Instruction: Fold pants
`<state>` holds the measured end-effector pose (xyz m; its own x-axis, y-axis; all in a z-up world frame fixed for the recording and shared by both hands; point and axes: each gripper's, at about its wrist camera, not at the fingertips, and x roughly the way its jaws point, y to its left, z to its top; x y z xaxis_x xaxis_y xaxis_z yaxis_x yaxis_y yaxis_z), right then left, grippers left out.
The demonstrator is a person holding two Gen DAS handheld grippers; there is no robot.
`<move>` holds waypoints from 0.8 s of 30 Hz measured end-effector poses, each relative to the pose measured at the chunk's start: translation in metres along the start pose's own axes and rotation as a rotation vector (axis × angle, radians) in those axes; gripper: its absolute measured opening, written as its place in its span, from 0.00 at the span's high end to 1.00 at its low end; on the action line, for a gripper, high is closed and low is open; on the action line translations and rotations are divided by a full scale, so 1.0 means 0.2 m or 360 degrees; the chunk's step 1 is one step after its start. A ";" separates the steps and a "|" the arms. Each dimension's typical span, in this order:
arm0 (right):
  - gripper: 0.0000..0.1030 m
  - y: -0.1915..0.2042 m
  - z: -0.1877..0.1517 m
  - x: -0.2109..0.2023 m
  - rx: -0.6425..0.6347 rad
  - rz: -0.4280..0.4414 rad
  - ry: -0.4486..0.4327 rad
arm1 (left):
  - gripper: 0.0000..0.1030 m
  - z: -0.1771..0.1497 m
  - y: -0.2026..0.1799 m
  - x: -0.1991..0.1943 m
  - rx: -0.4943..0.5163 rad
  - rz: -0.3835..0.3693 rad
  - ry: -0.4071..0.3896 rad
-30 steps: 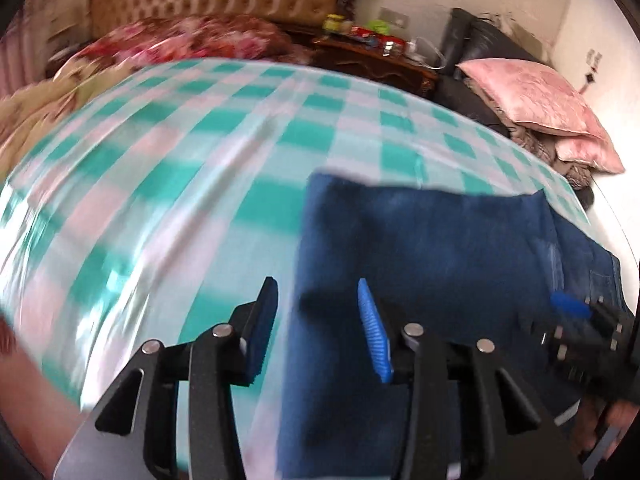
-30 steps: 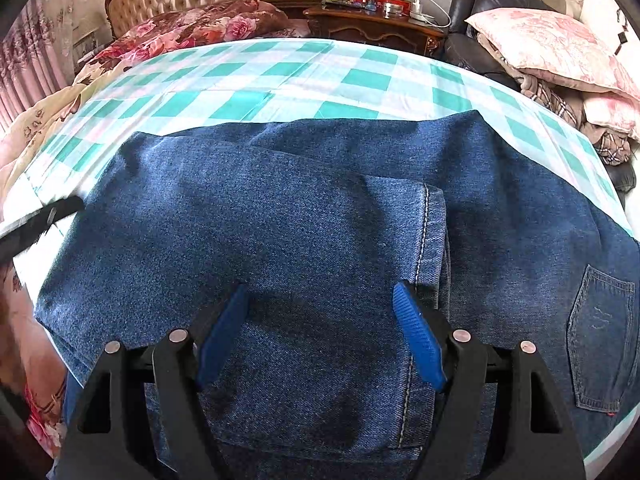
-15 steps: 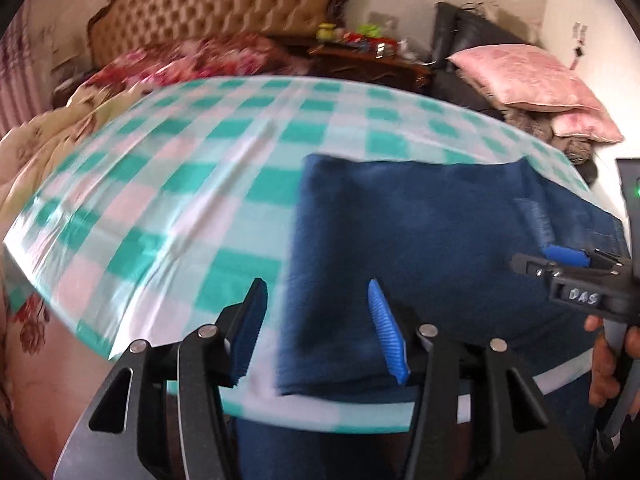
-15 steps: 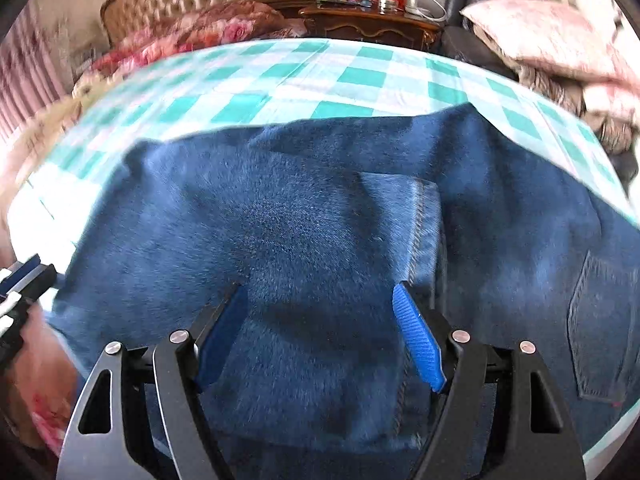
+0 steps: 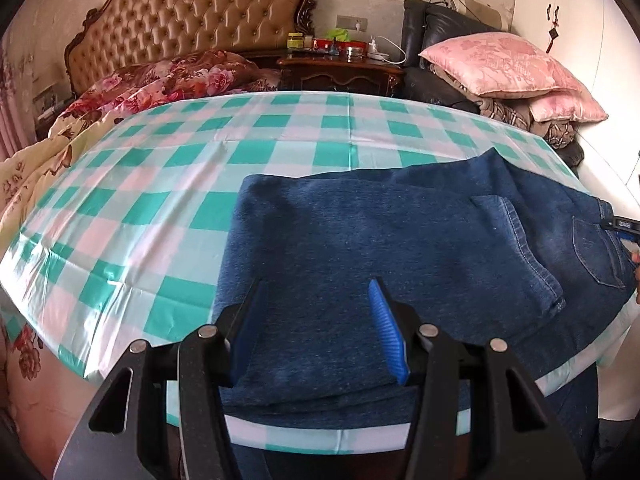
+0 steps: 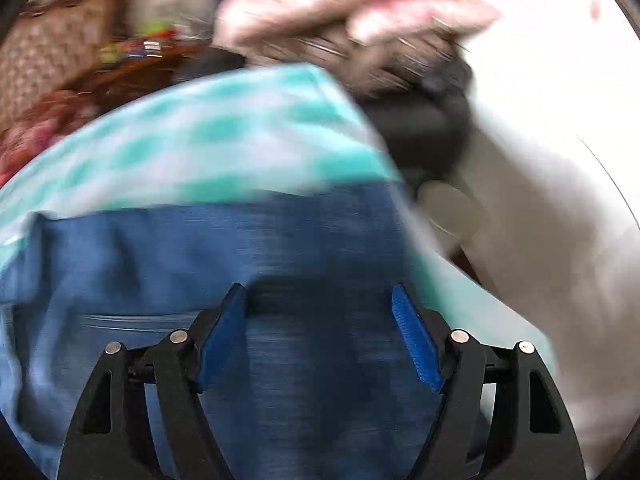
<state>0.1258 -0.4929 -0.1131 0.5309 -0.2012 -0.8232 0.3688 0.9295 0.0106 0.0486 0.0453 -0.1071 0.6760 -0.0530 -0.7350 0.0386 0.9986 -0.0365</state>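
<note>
Two grippers, both with jaws spread apart and nothing between the pads. The left gripper (image 5: 314,324) hovers over the near edge of the jeans (image 5: 400,248), its blue pads (image 5: 386,330) straddling the denim without pinching it. The jeans lie folded on the green-and-white checked tablecloth (image 5: 160,184), toward the near right part of the table — a leg end with its stitched hem (image 5: 532,256) doubled back over the seat, just left of a back pocket (image 5: 596,252). Some denim hangs over the near edge of the table. At the far right edge of the left wrist view, a small part of the right gripper (image 5: 624,225) shows over the waistband area.

The right wrist view is heavily motion-blurred. The right gripper (image 6: 320,340) is released there too, held above blue denim (image 6: 224,264), with checked cloth (image 6: 224,136) beyond it; finer detail cannot be made out.

Far behind the table stand a tufted headboard (image 5: 192,20), a floral quilt (image 5: 168,80), a dark wooden nightstand (image 5: 344,72) crowded with small jars, and — to the far right — pink pillows (image 5: 500,68) stacked on a dark chair.
</note>
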 end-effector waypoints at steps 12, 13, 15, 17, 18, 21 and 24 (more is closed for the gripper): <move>0.22 0.32 -0.11 -0.29 -0.0139 0.0246 -0.0184 | 0.49 0.00 0.03 0.07 -0.0078 0.0044 0.0099; 0.22 0.42 -0.12 -0.31 -0.0204 0.0313 -0.0167 | 0.49 0.00 0.06 0.08 -0.0106 0.0054 0.0110; 0.22 0.74 -0.20 -0.37 -0.0410 0.0497 -0.0142 | 0.49 -0.02 0.11 0.08 -0.0155 0.0059 0.0121; 0.22 0.98 -0.27 -0.41 -0.0551 0.0621 -0.0118 | 0.49 -0.03 0.15 0.07 -0.0173 0.0078 0.0117; 0.23 1.15 -0.32 -0.43 -0.0636 0.0705 -0.0082 | 0.49 -0.04 0.17 0.07 -0.0183 0.0086 0.0129; 0.26 1.50 -0.43 -0.46 -0.0829 0.0814 -0.0015 | 0.49 -0.08 0.24 0.06 -0.0222 0.0122 0.0171; 0.34 1.75 -0.52 -0.46 -0.0983 0.0833 0.0013 | 0.49 -0.14 0.31 0.05 -0.0257 0.0135 0.0213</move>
<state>0.1272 -0.1170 -0.0920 0.5113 0.3071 -0.8027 -0.4151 0.9060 0.0822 0.0378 0.1068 -0.1362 0.5677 0.0214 -0.8230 -0.1397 0.9877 -0.0707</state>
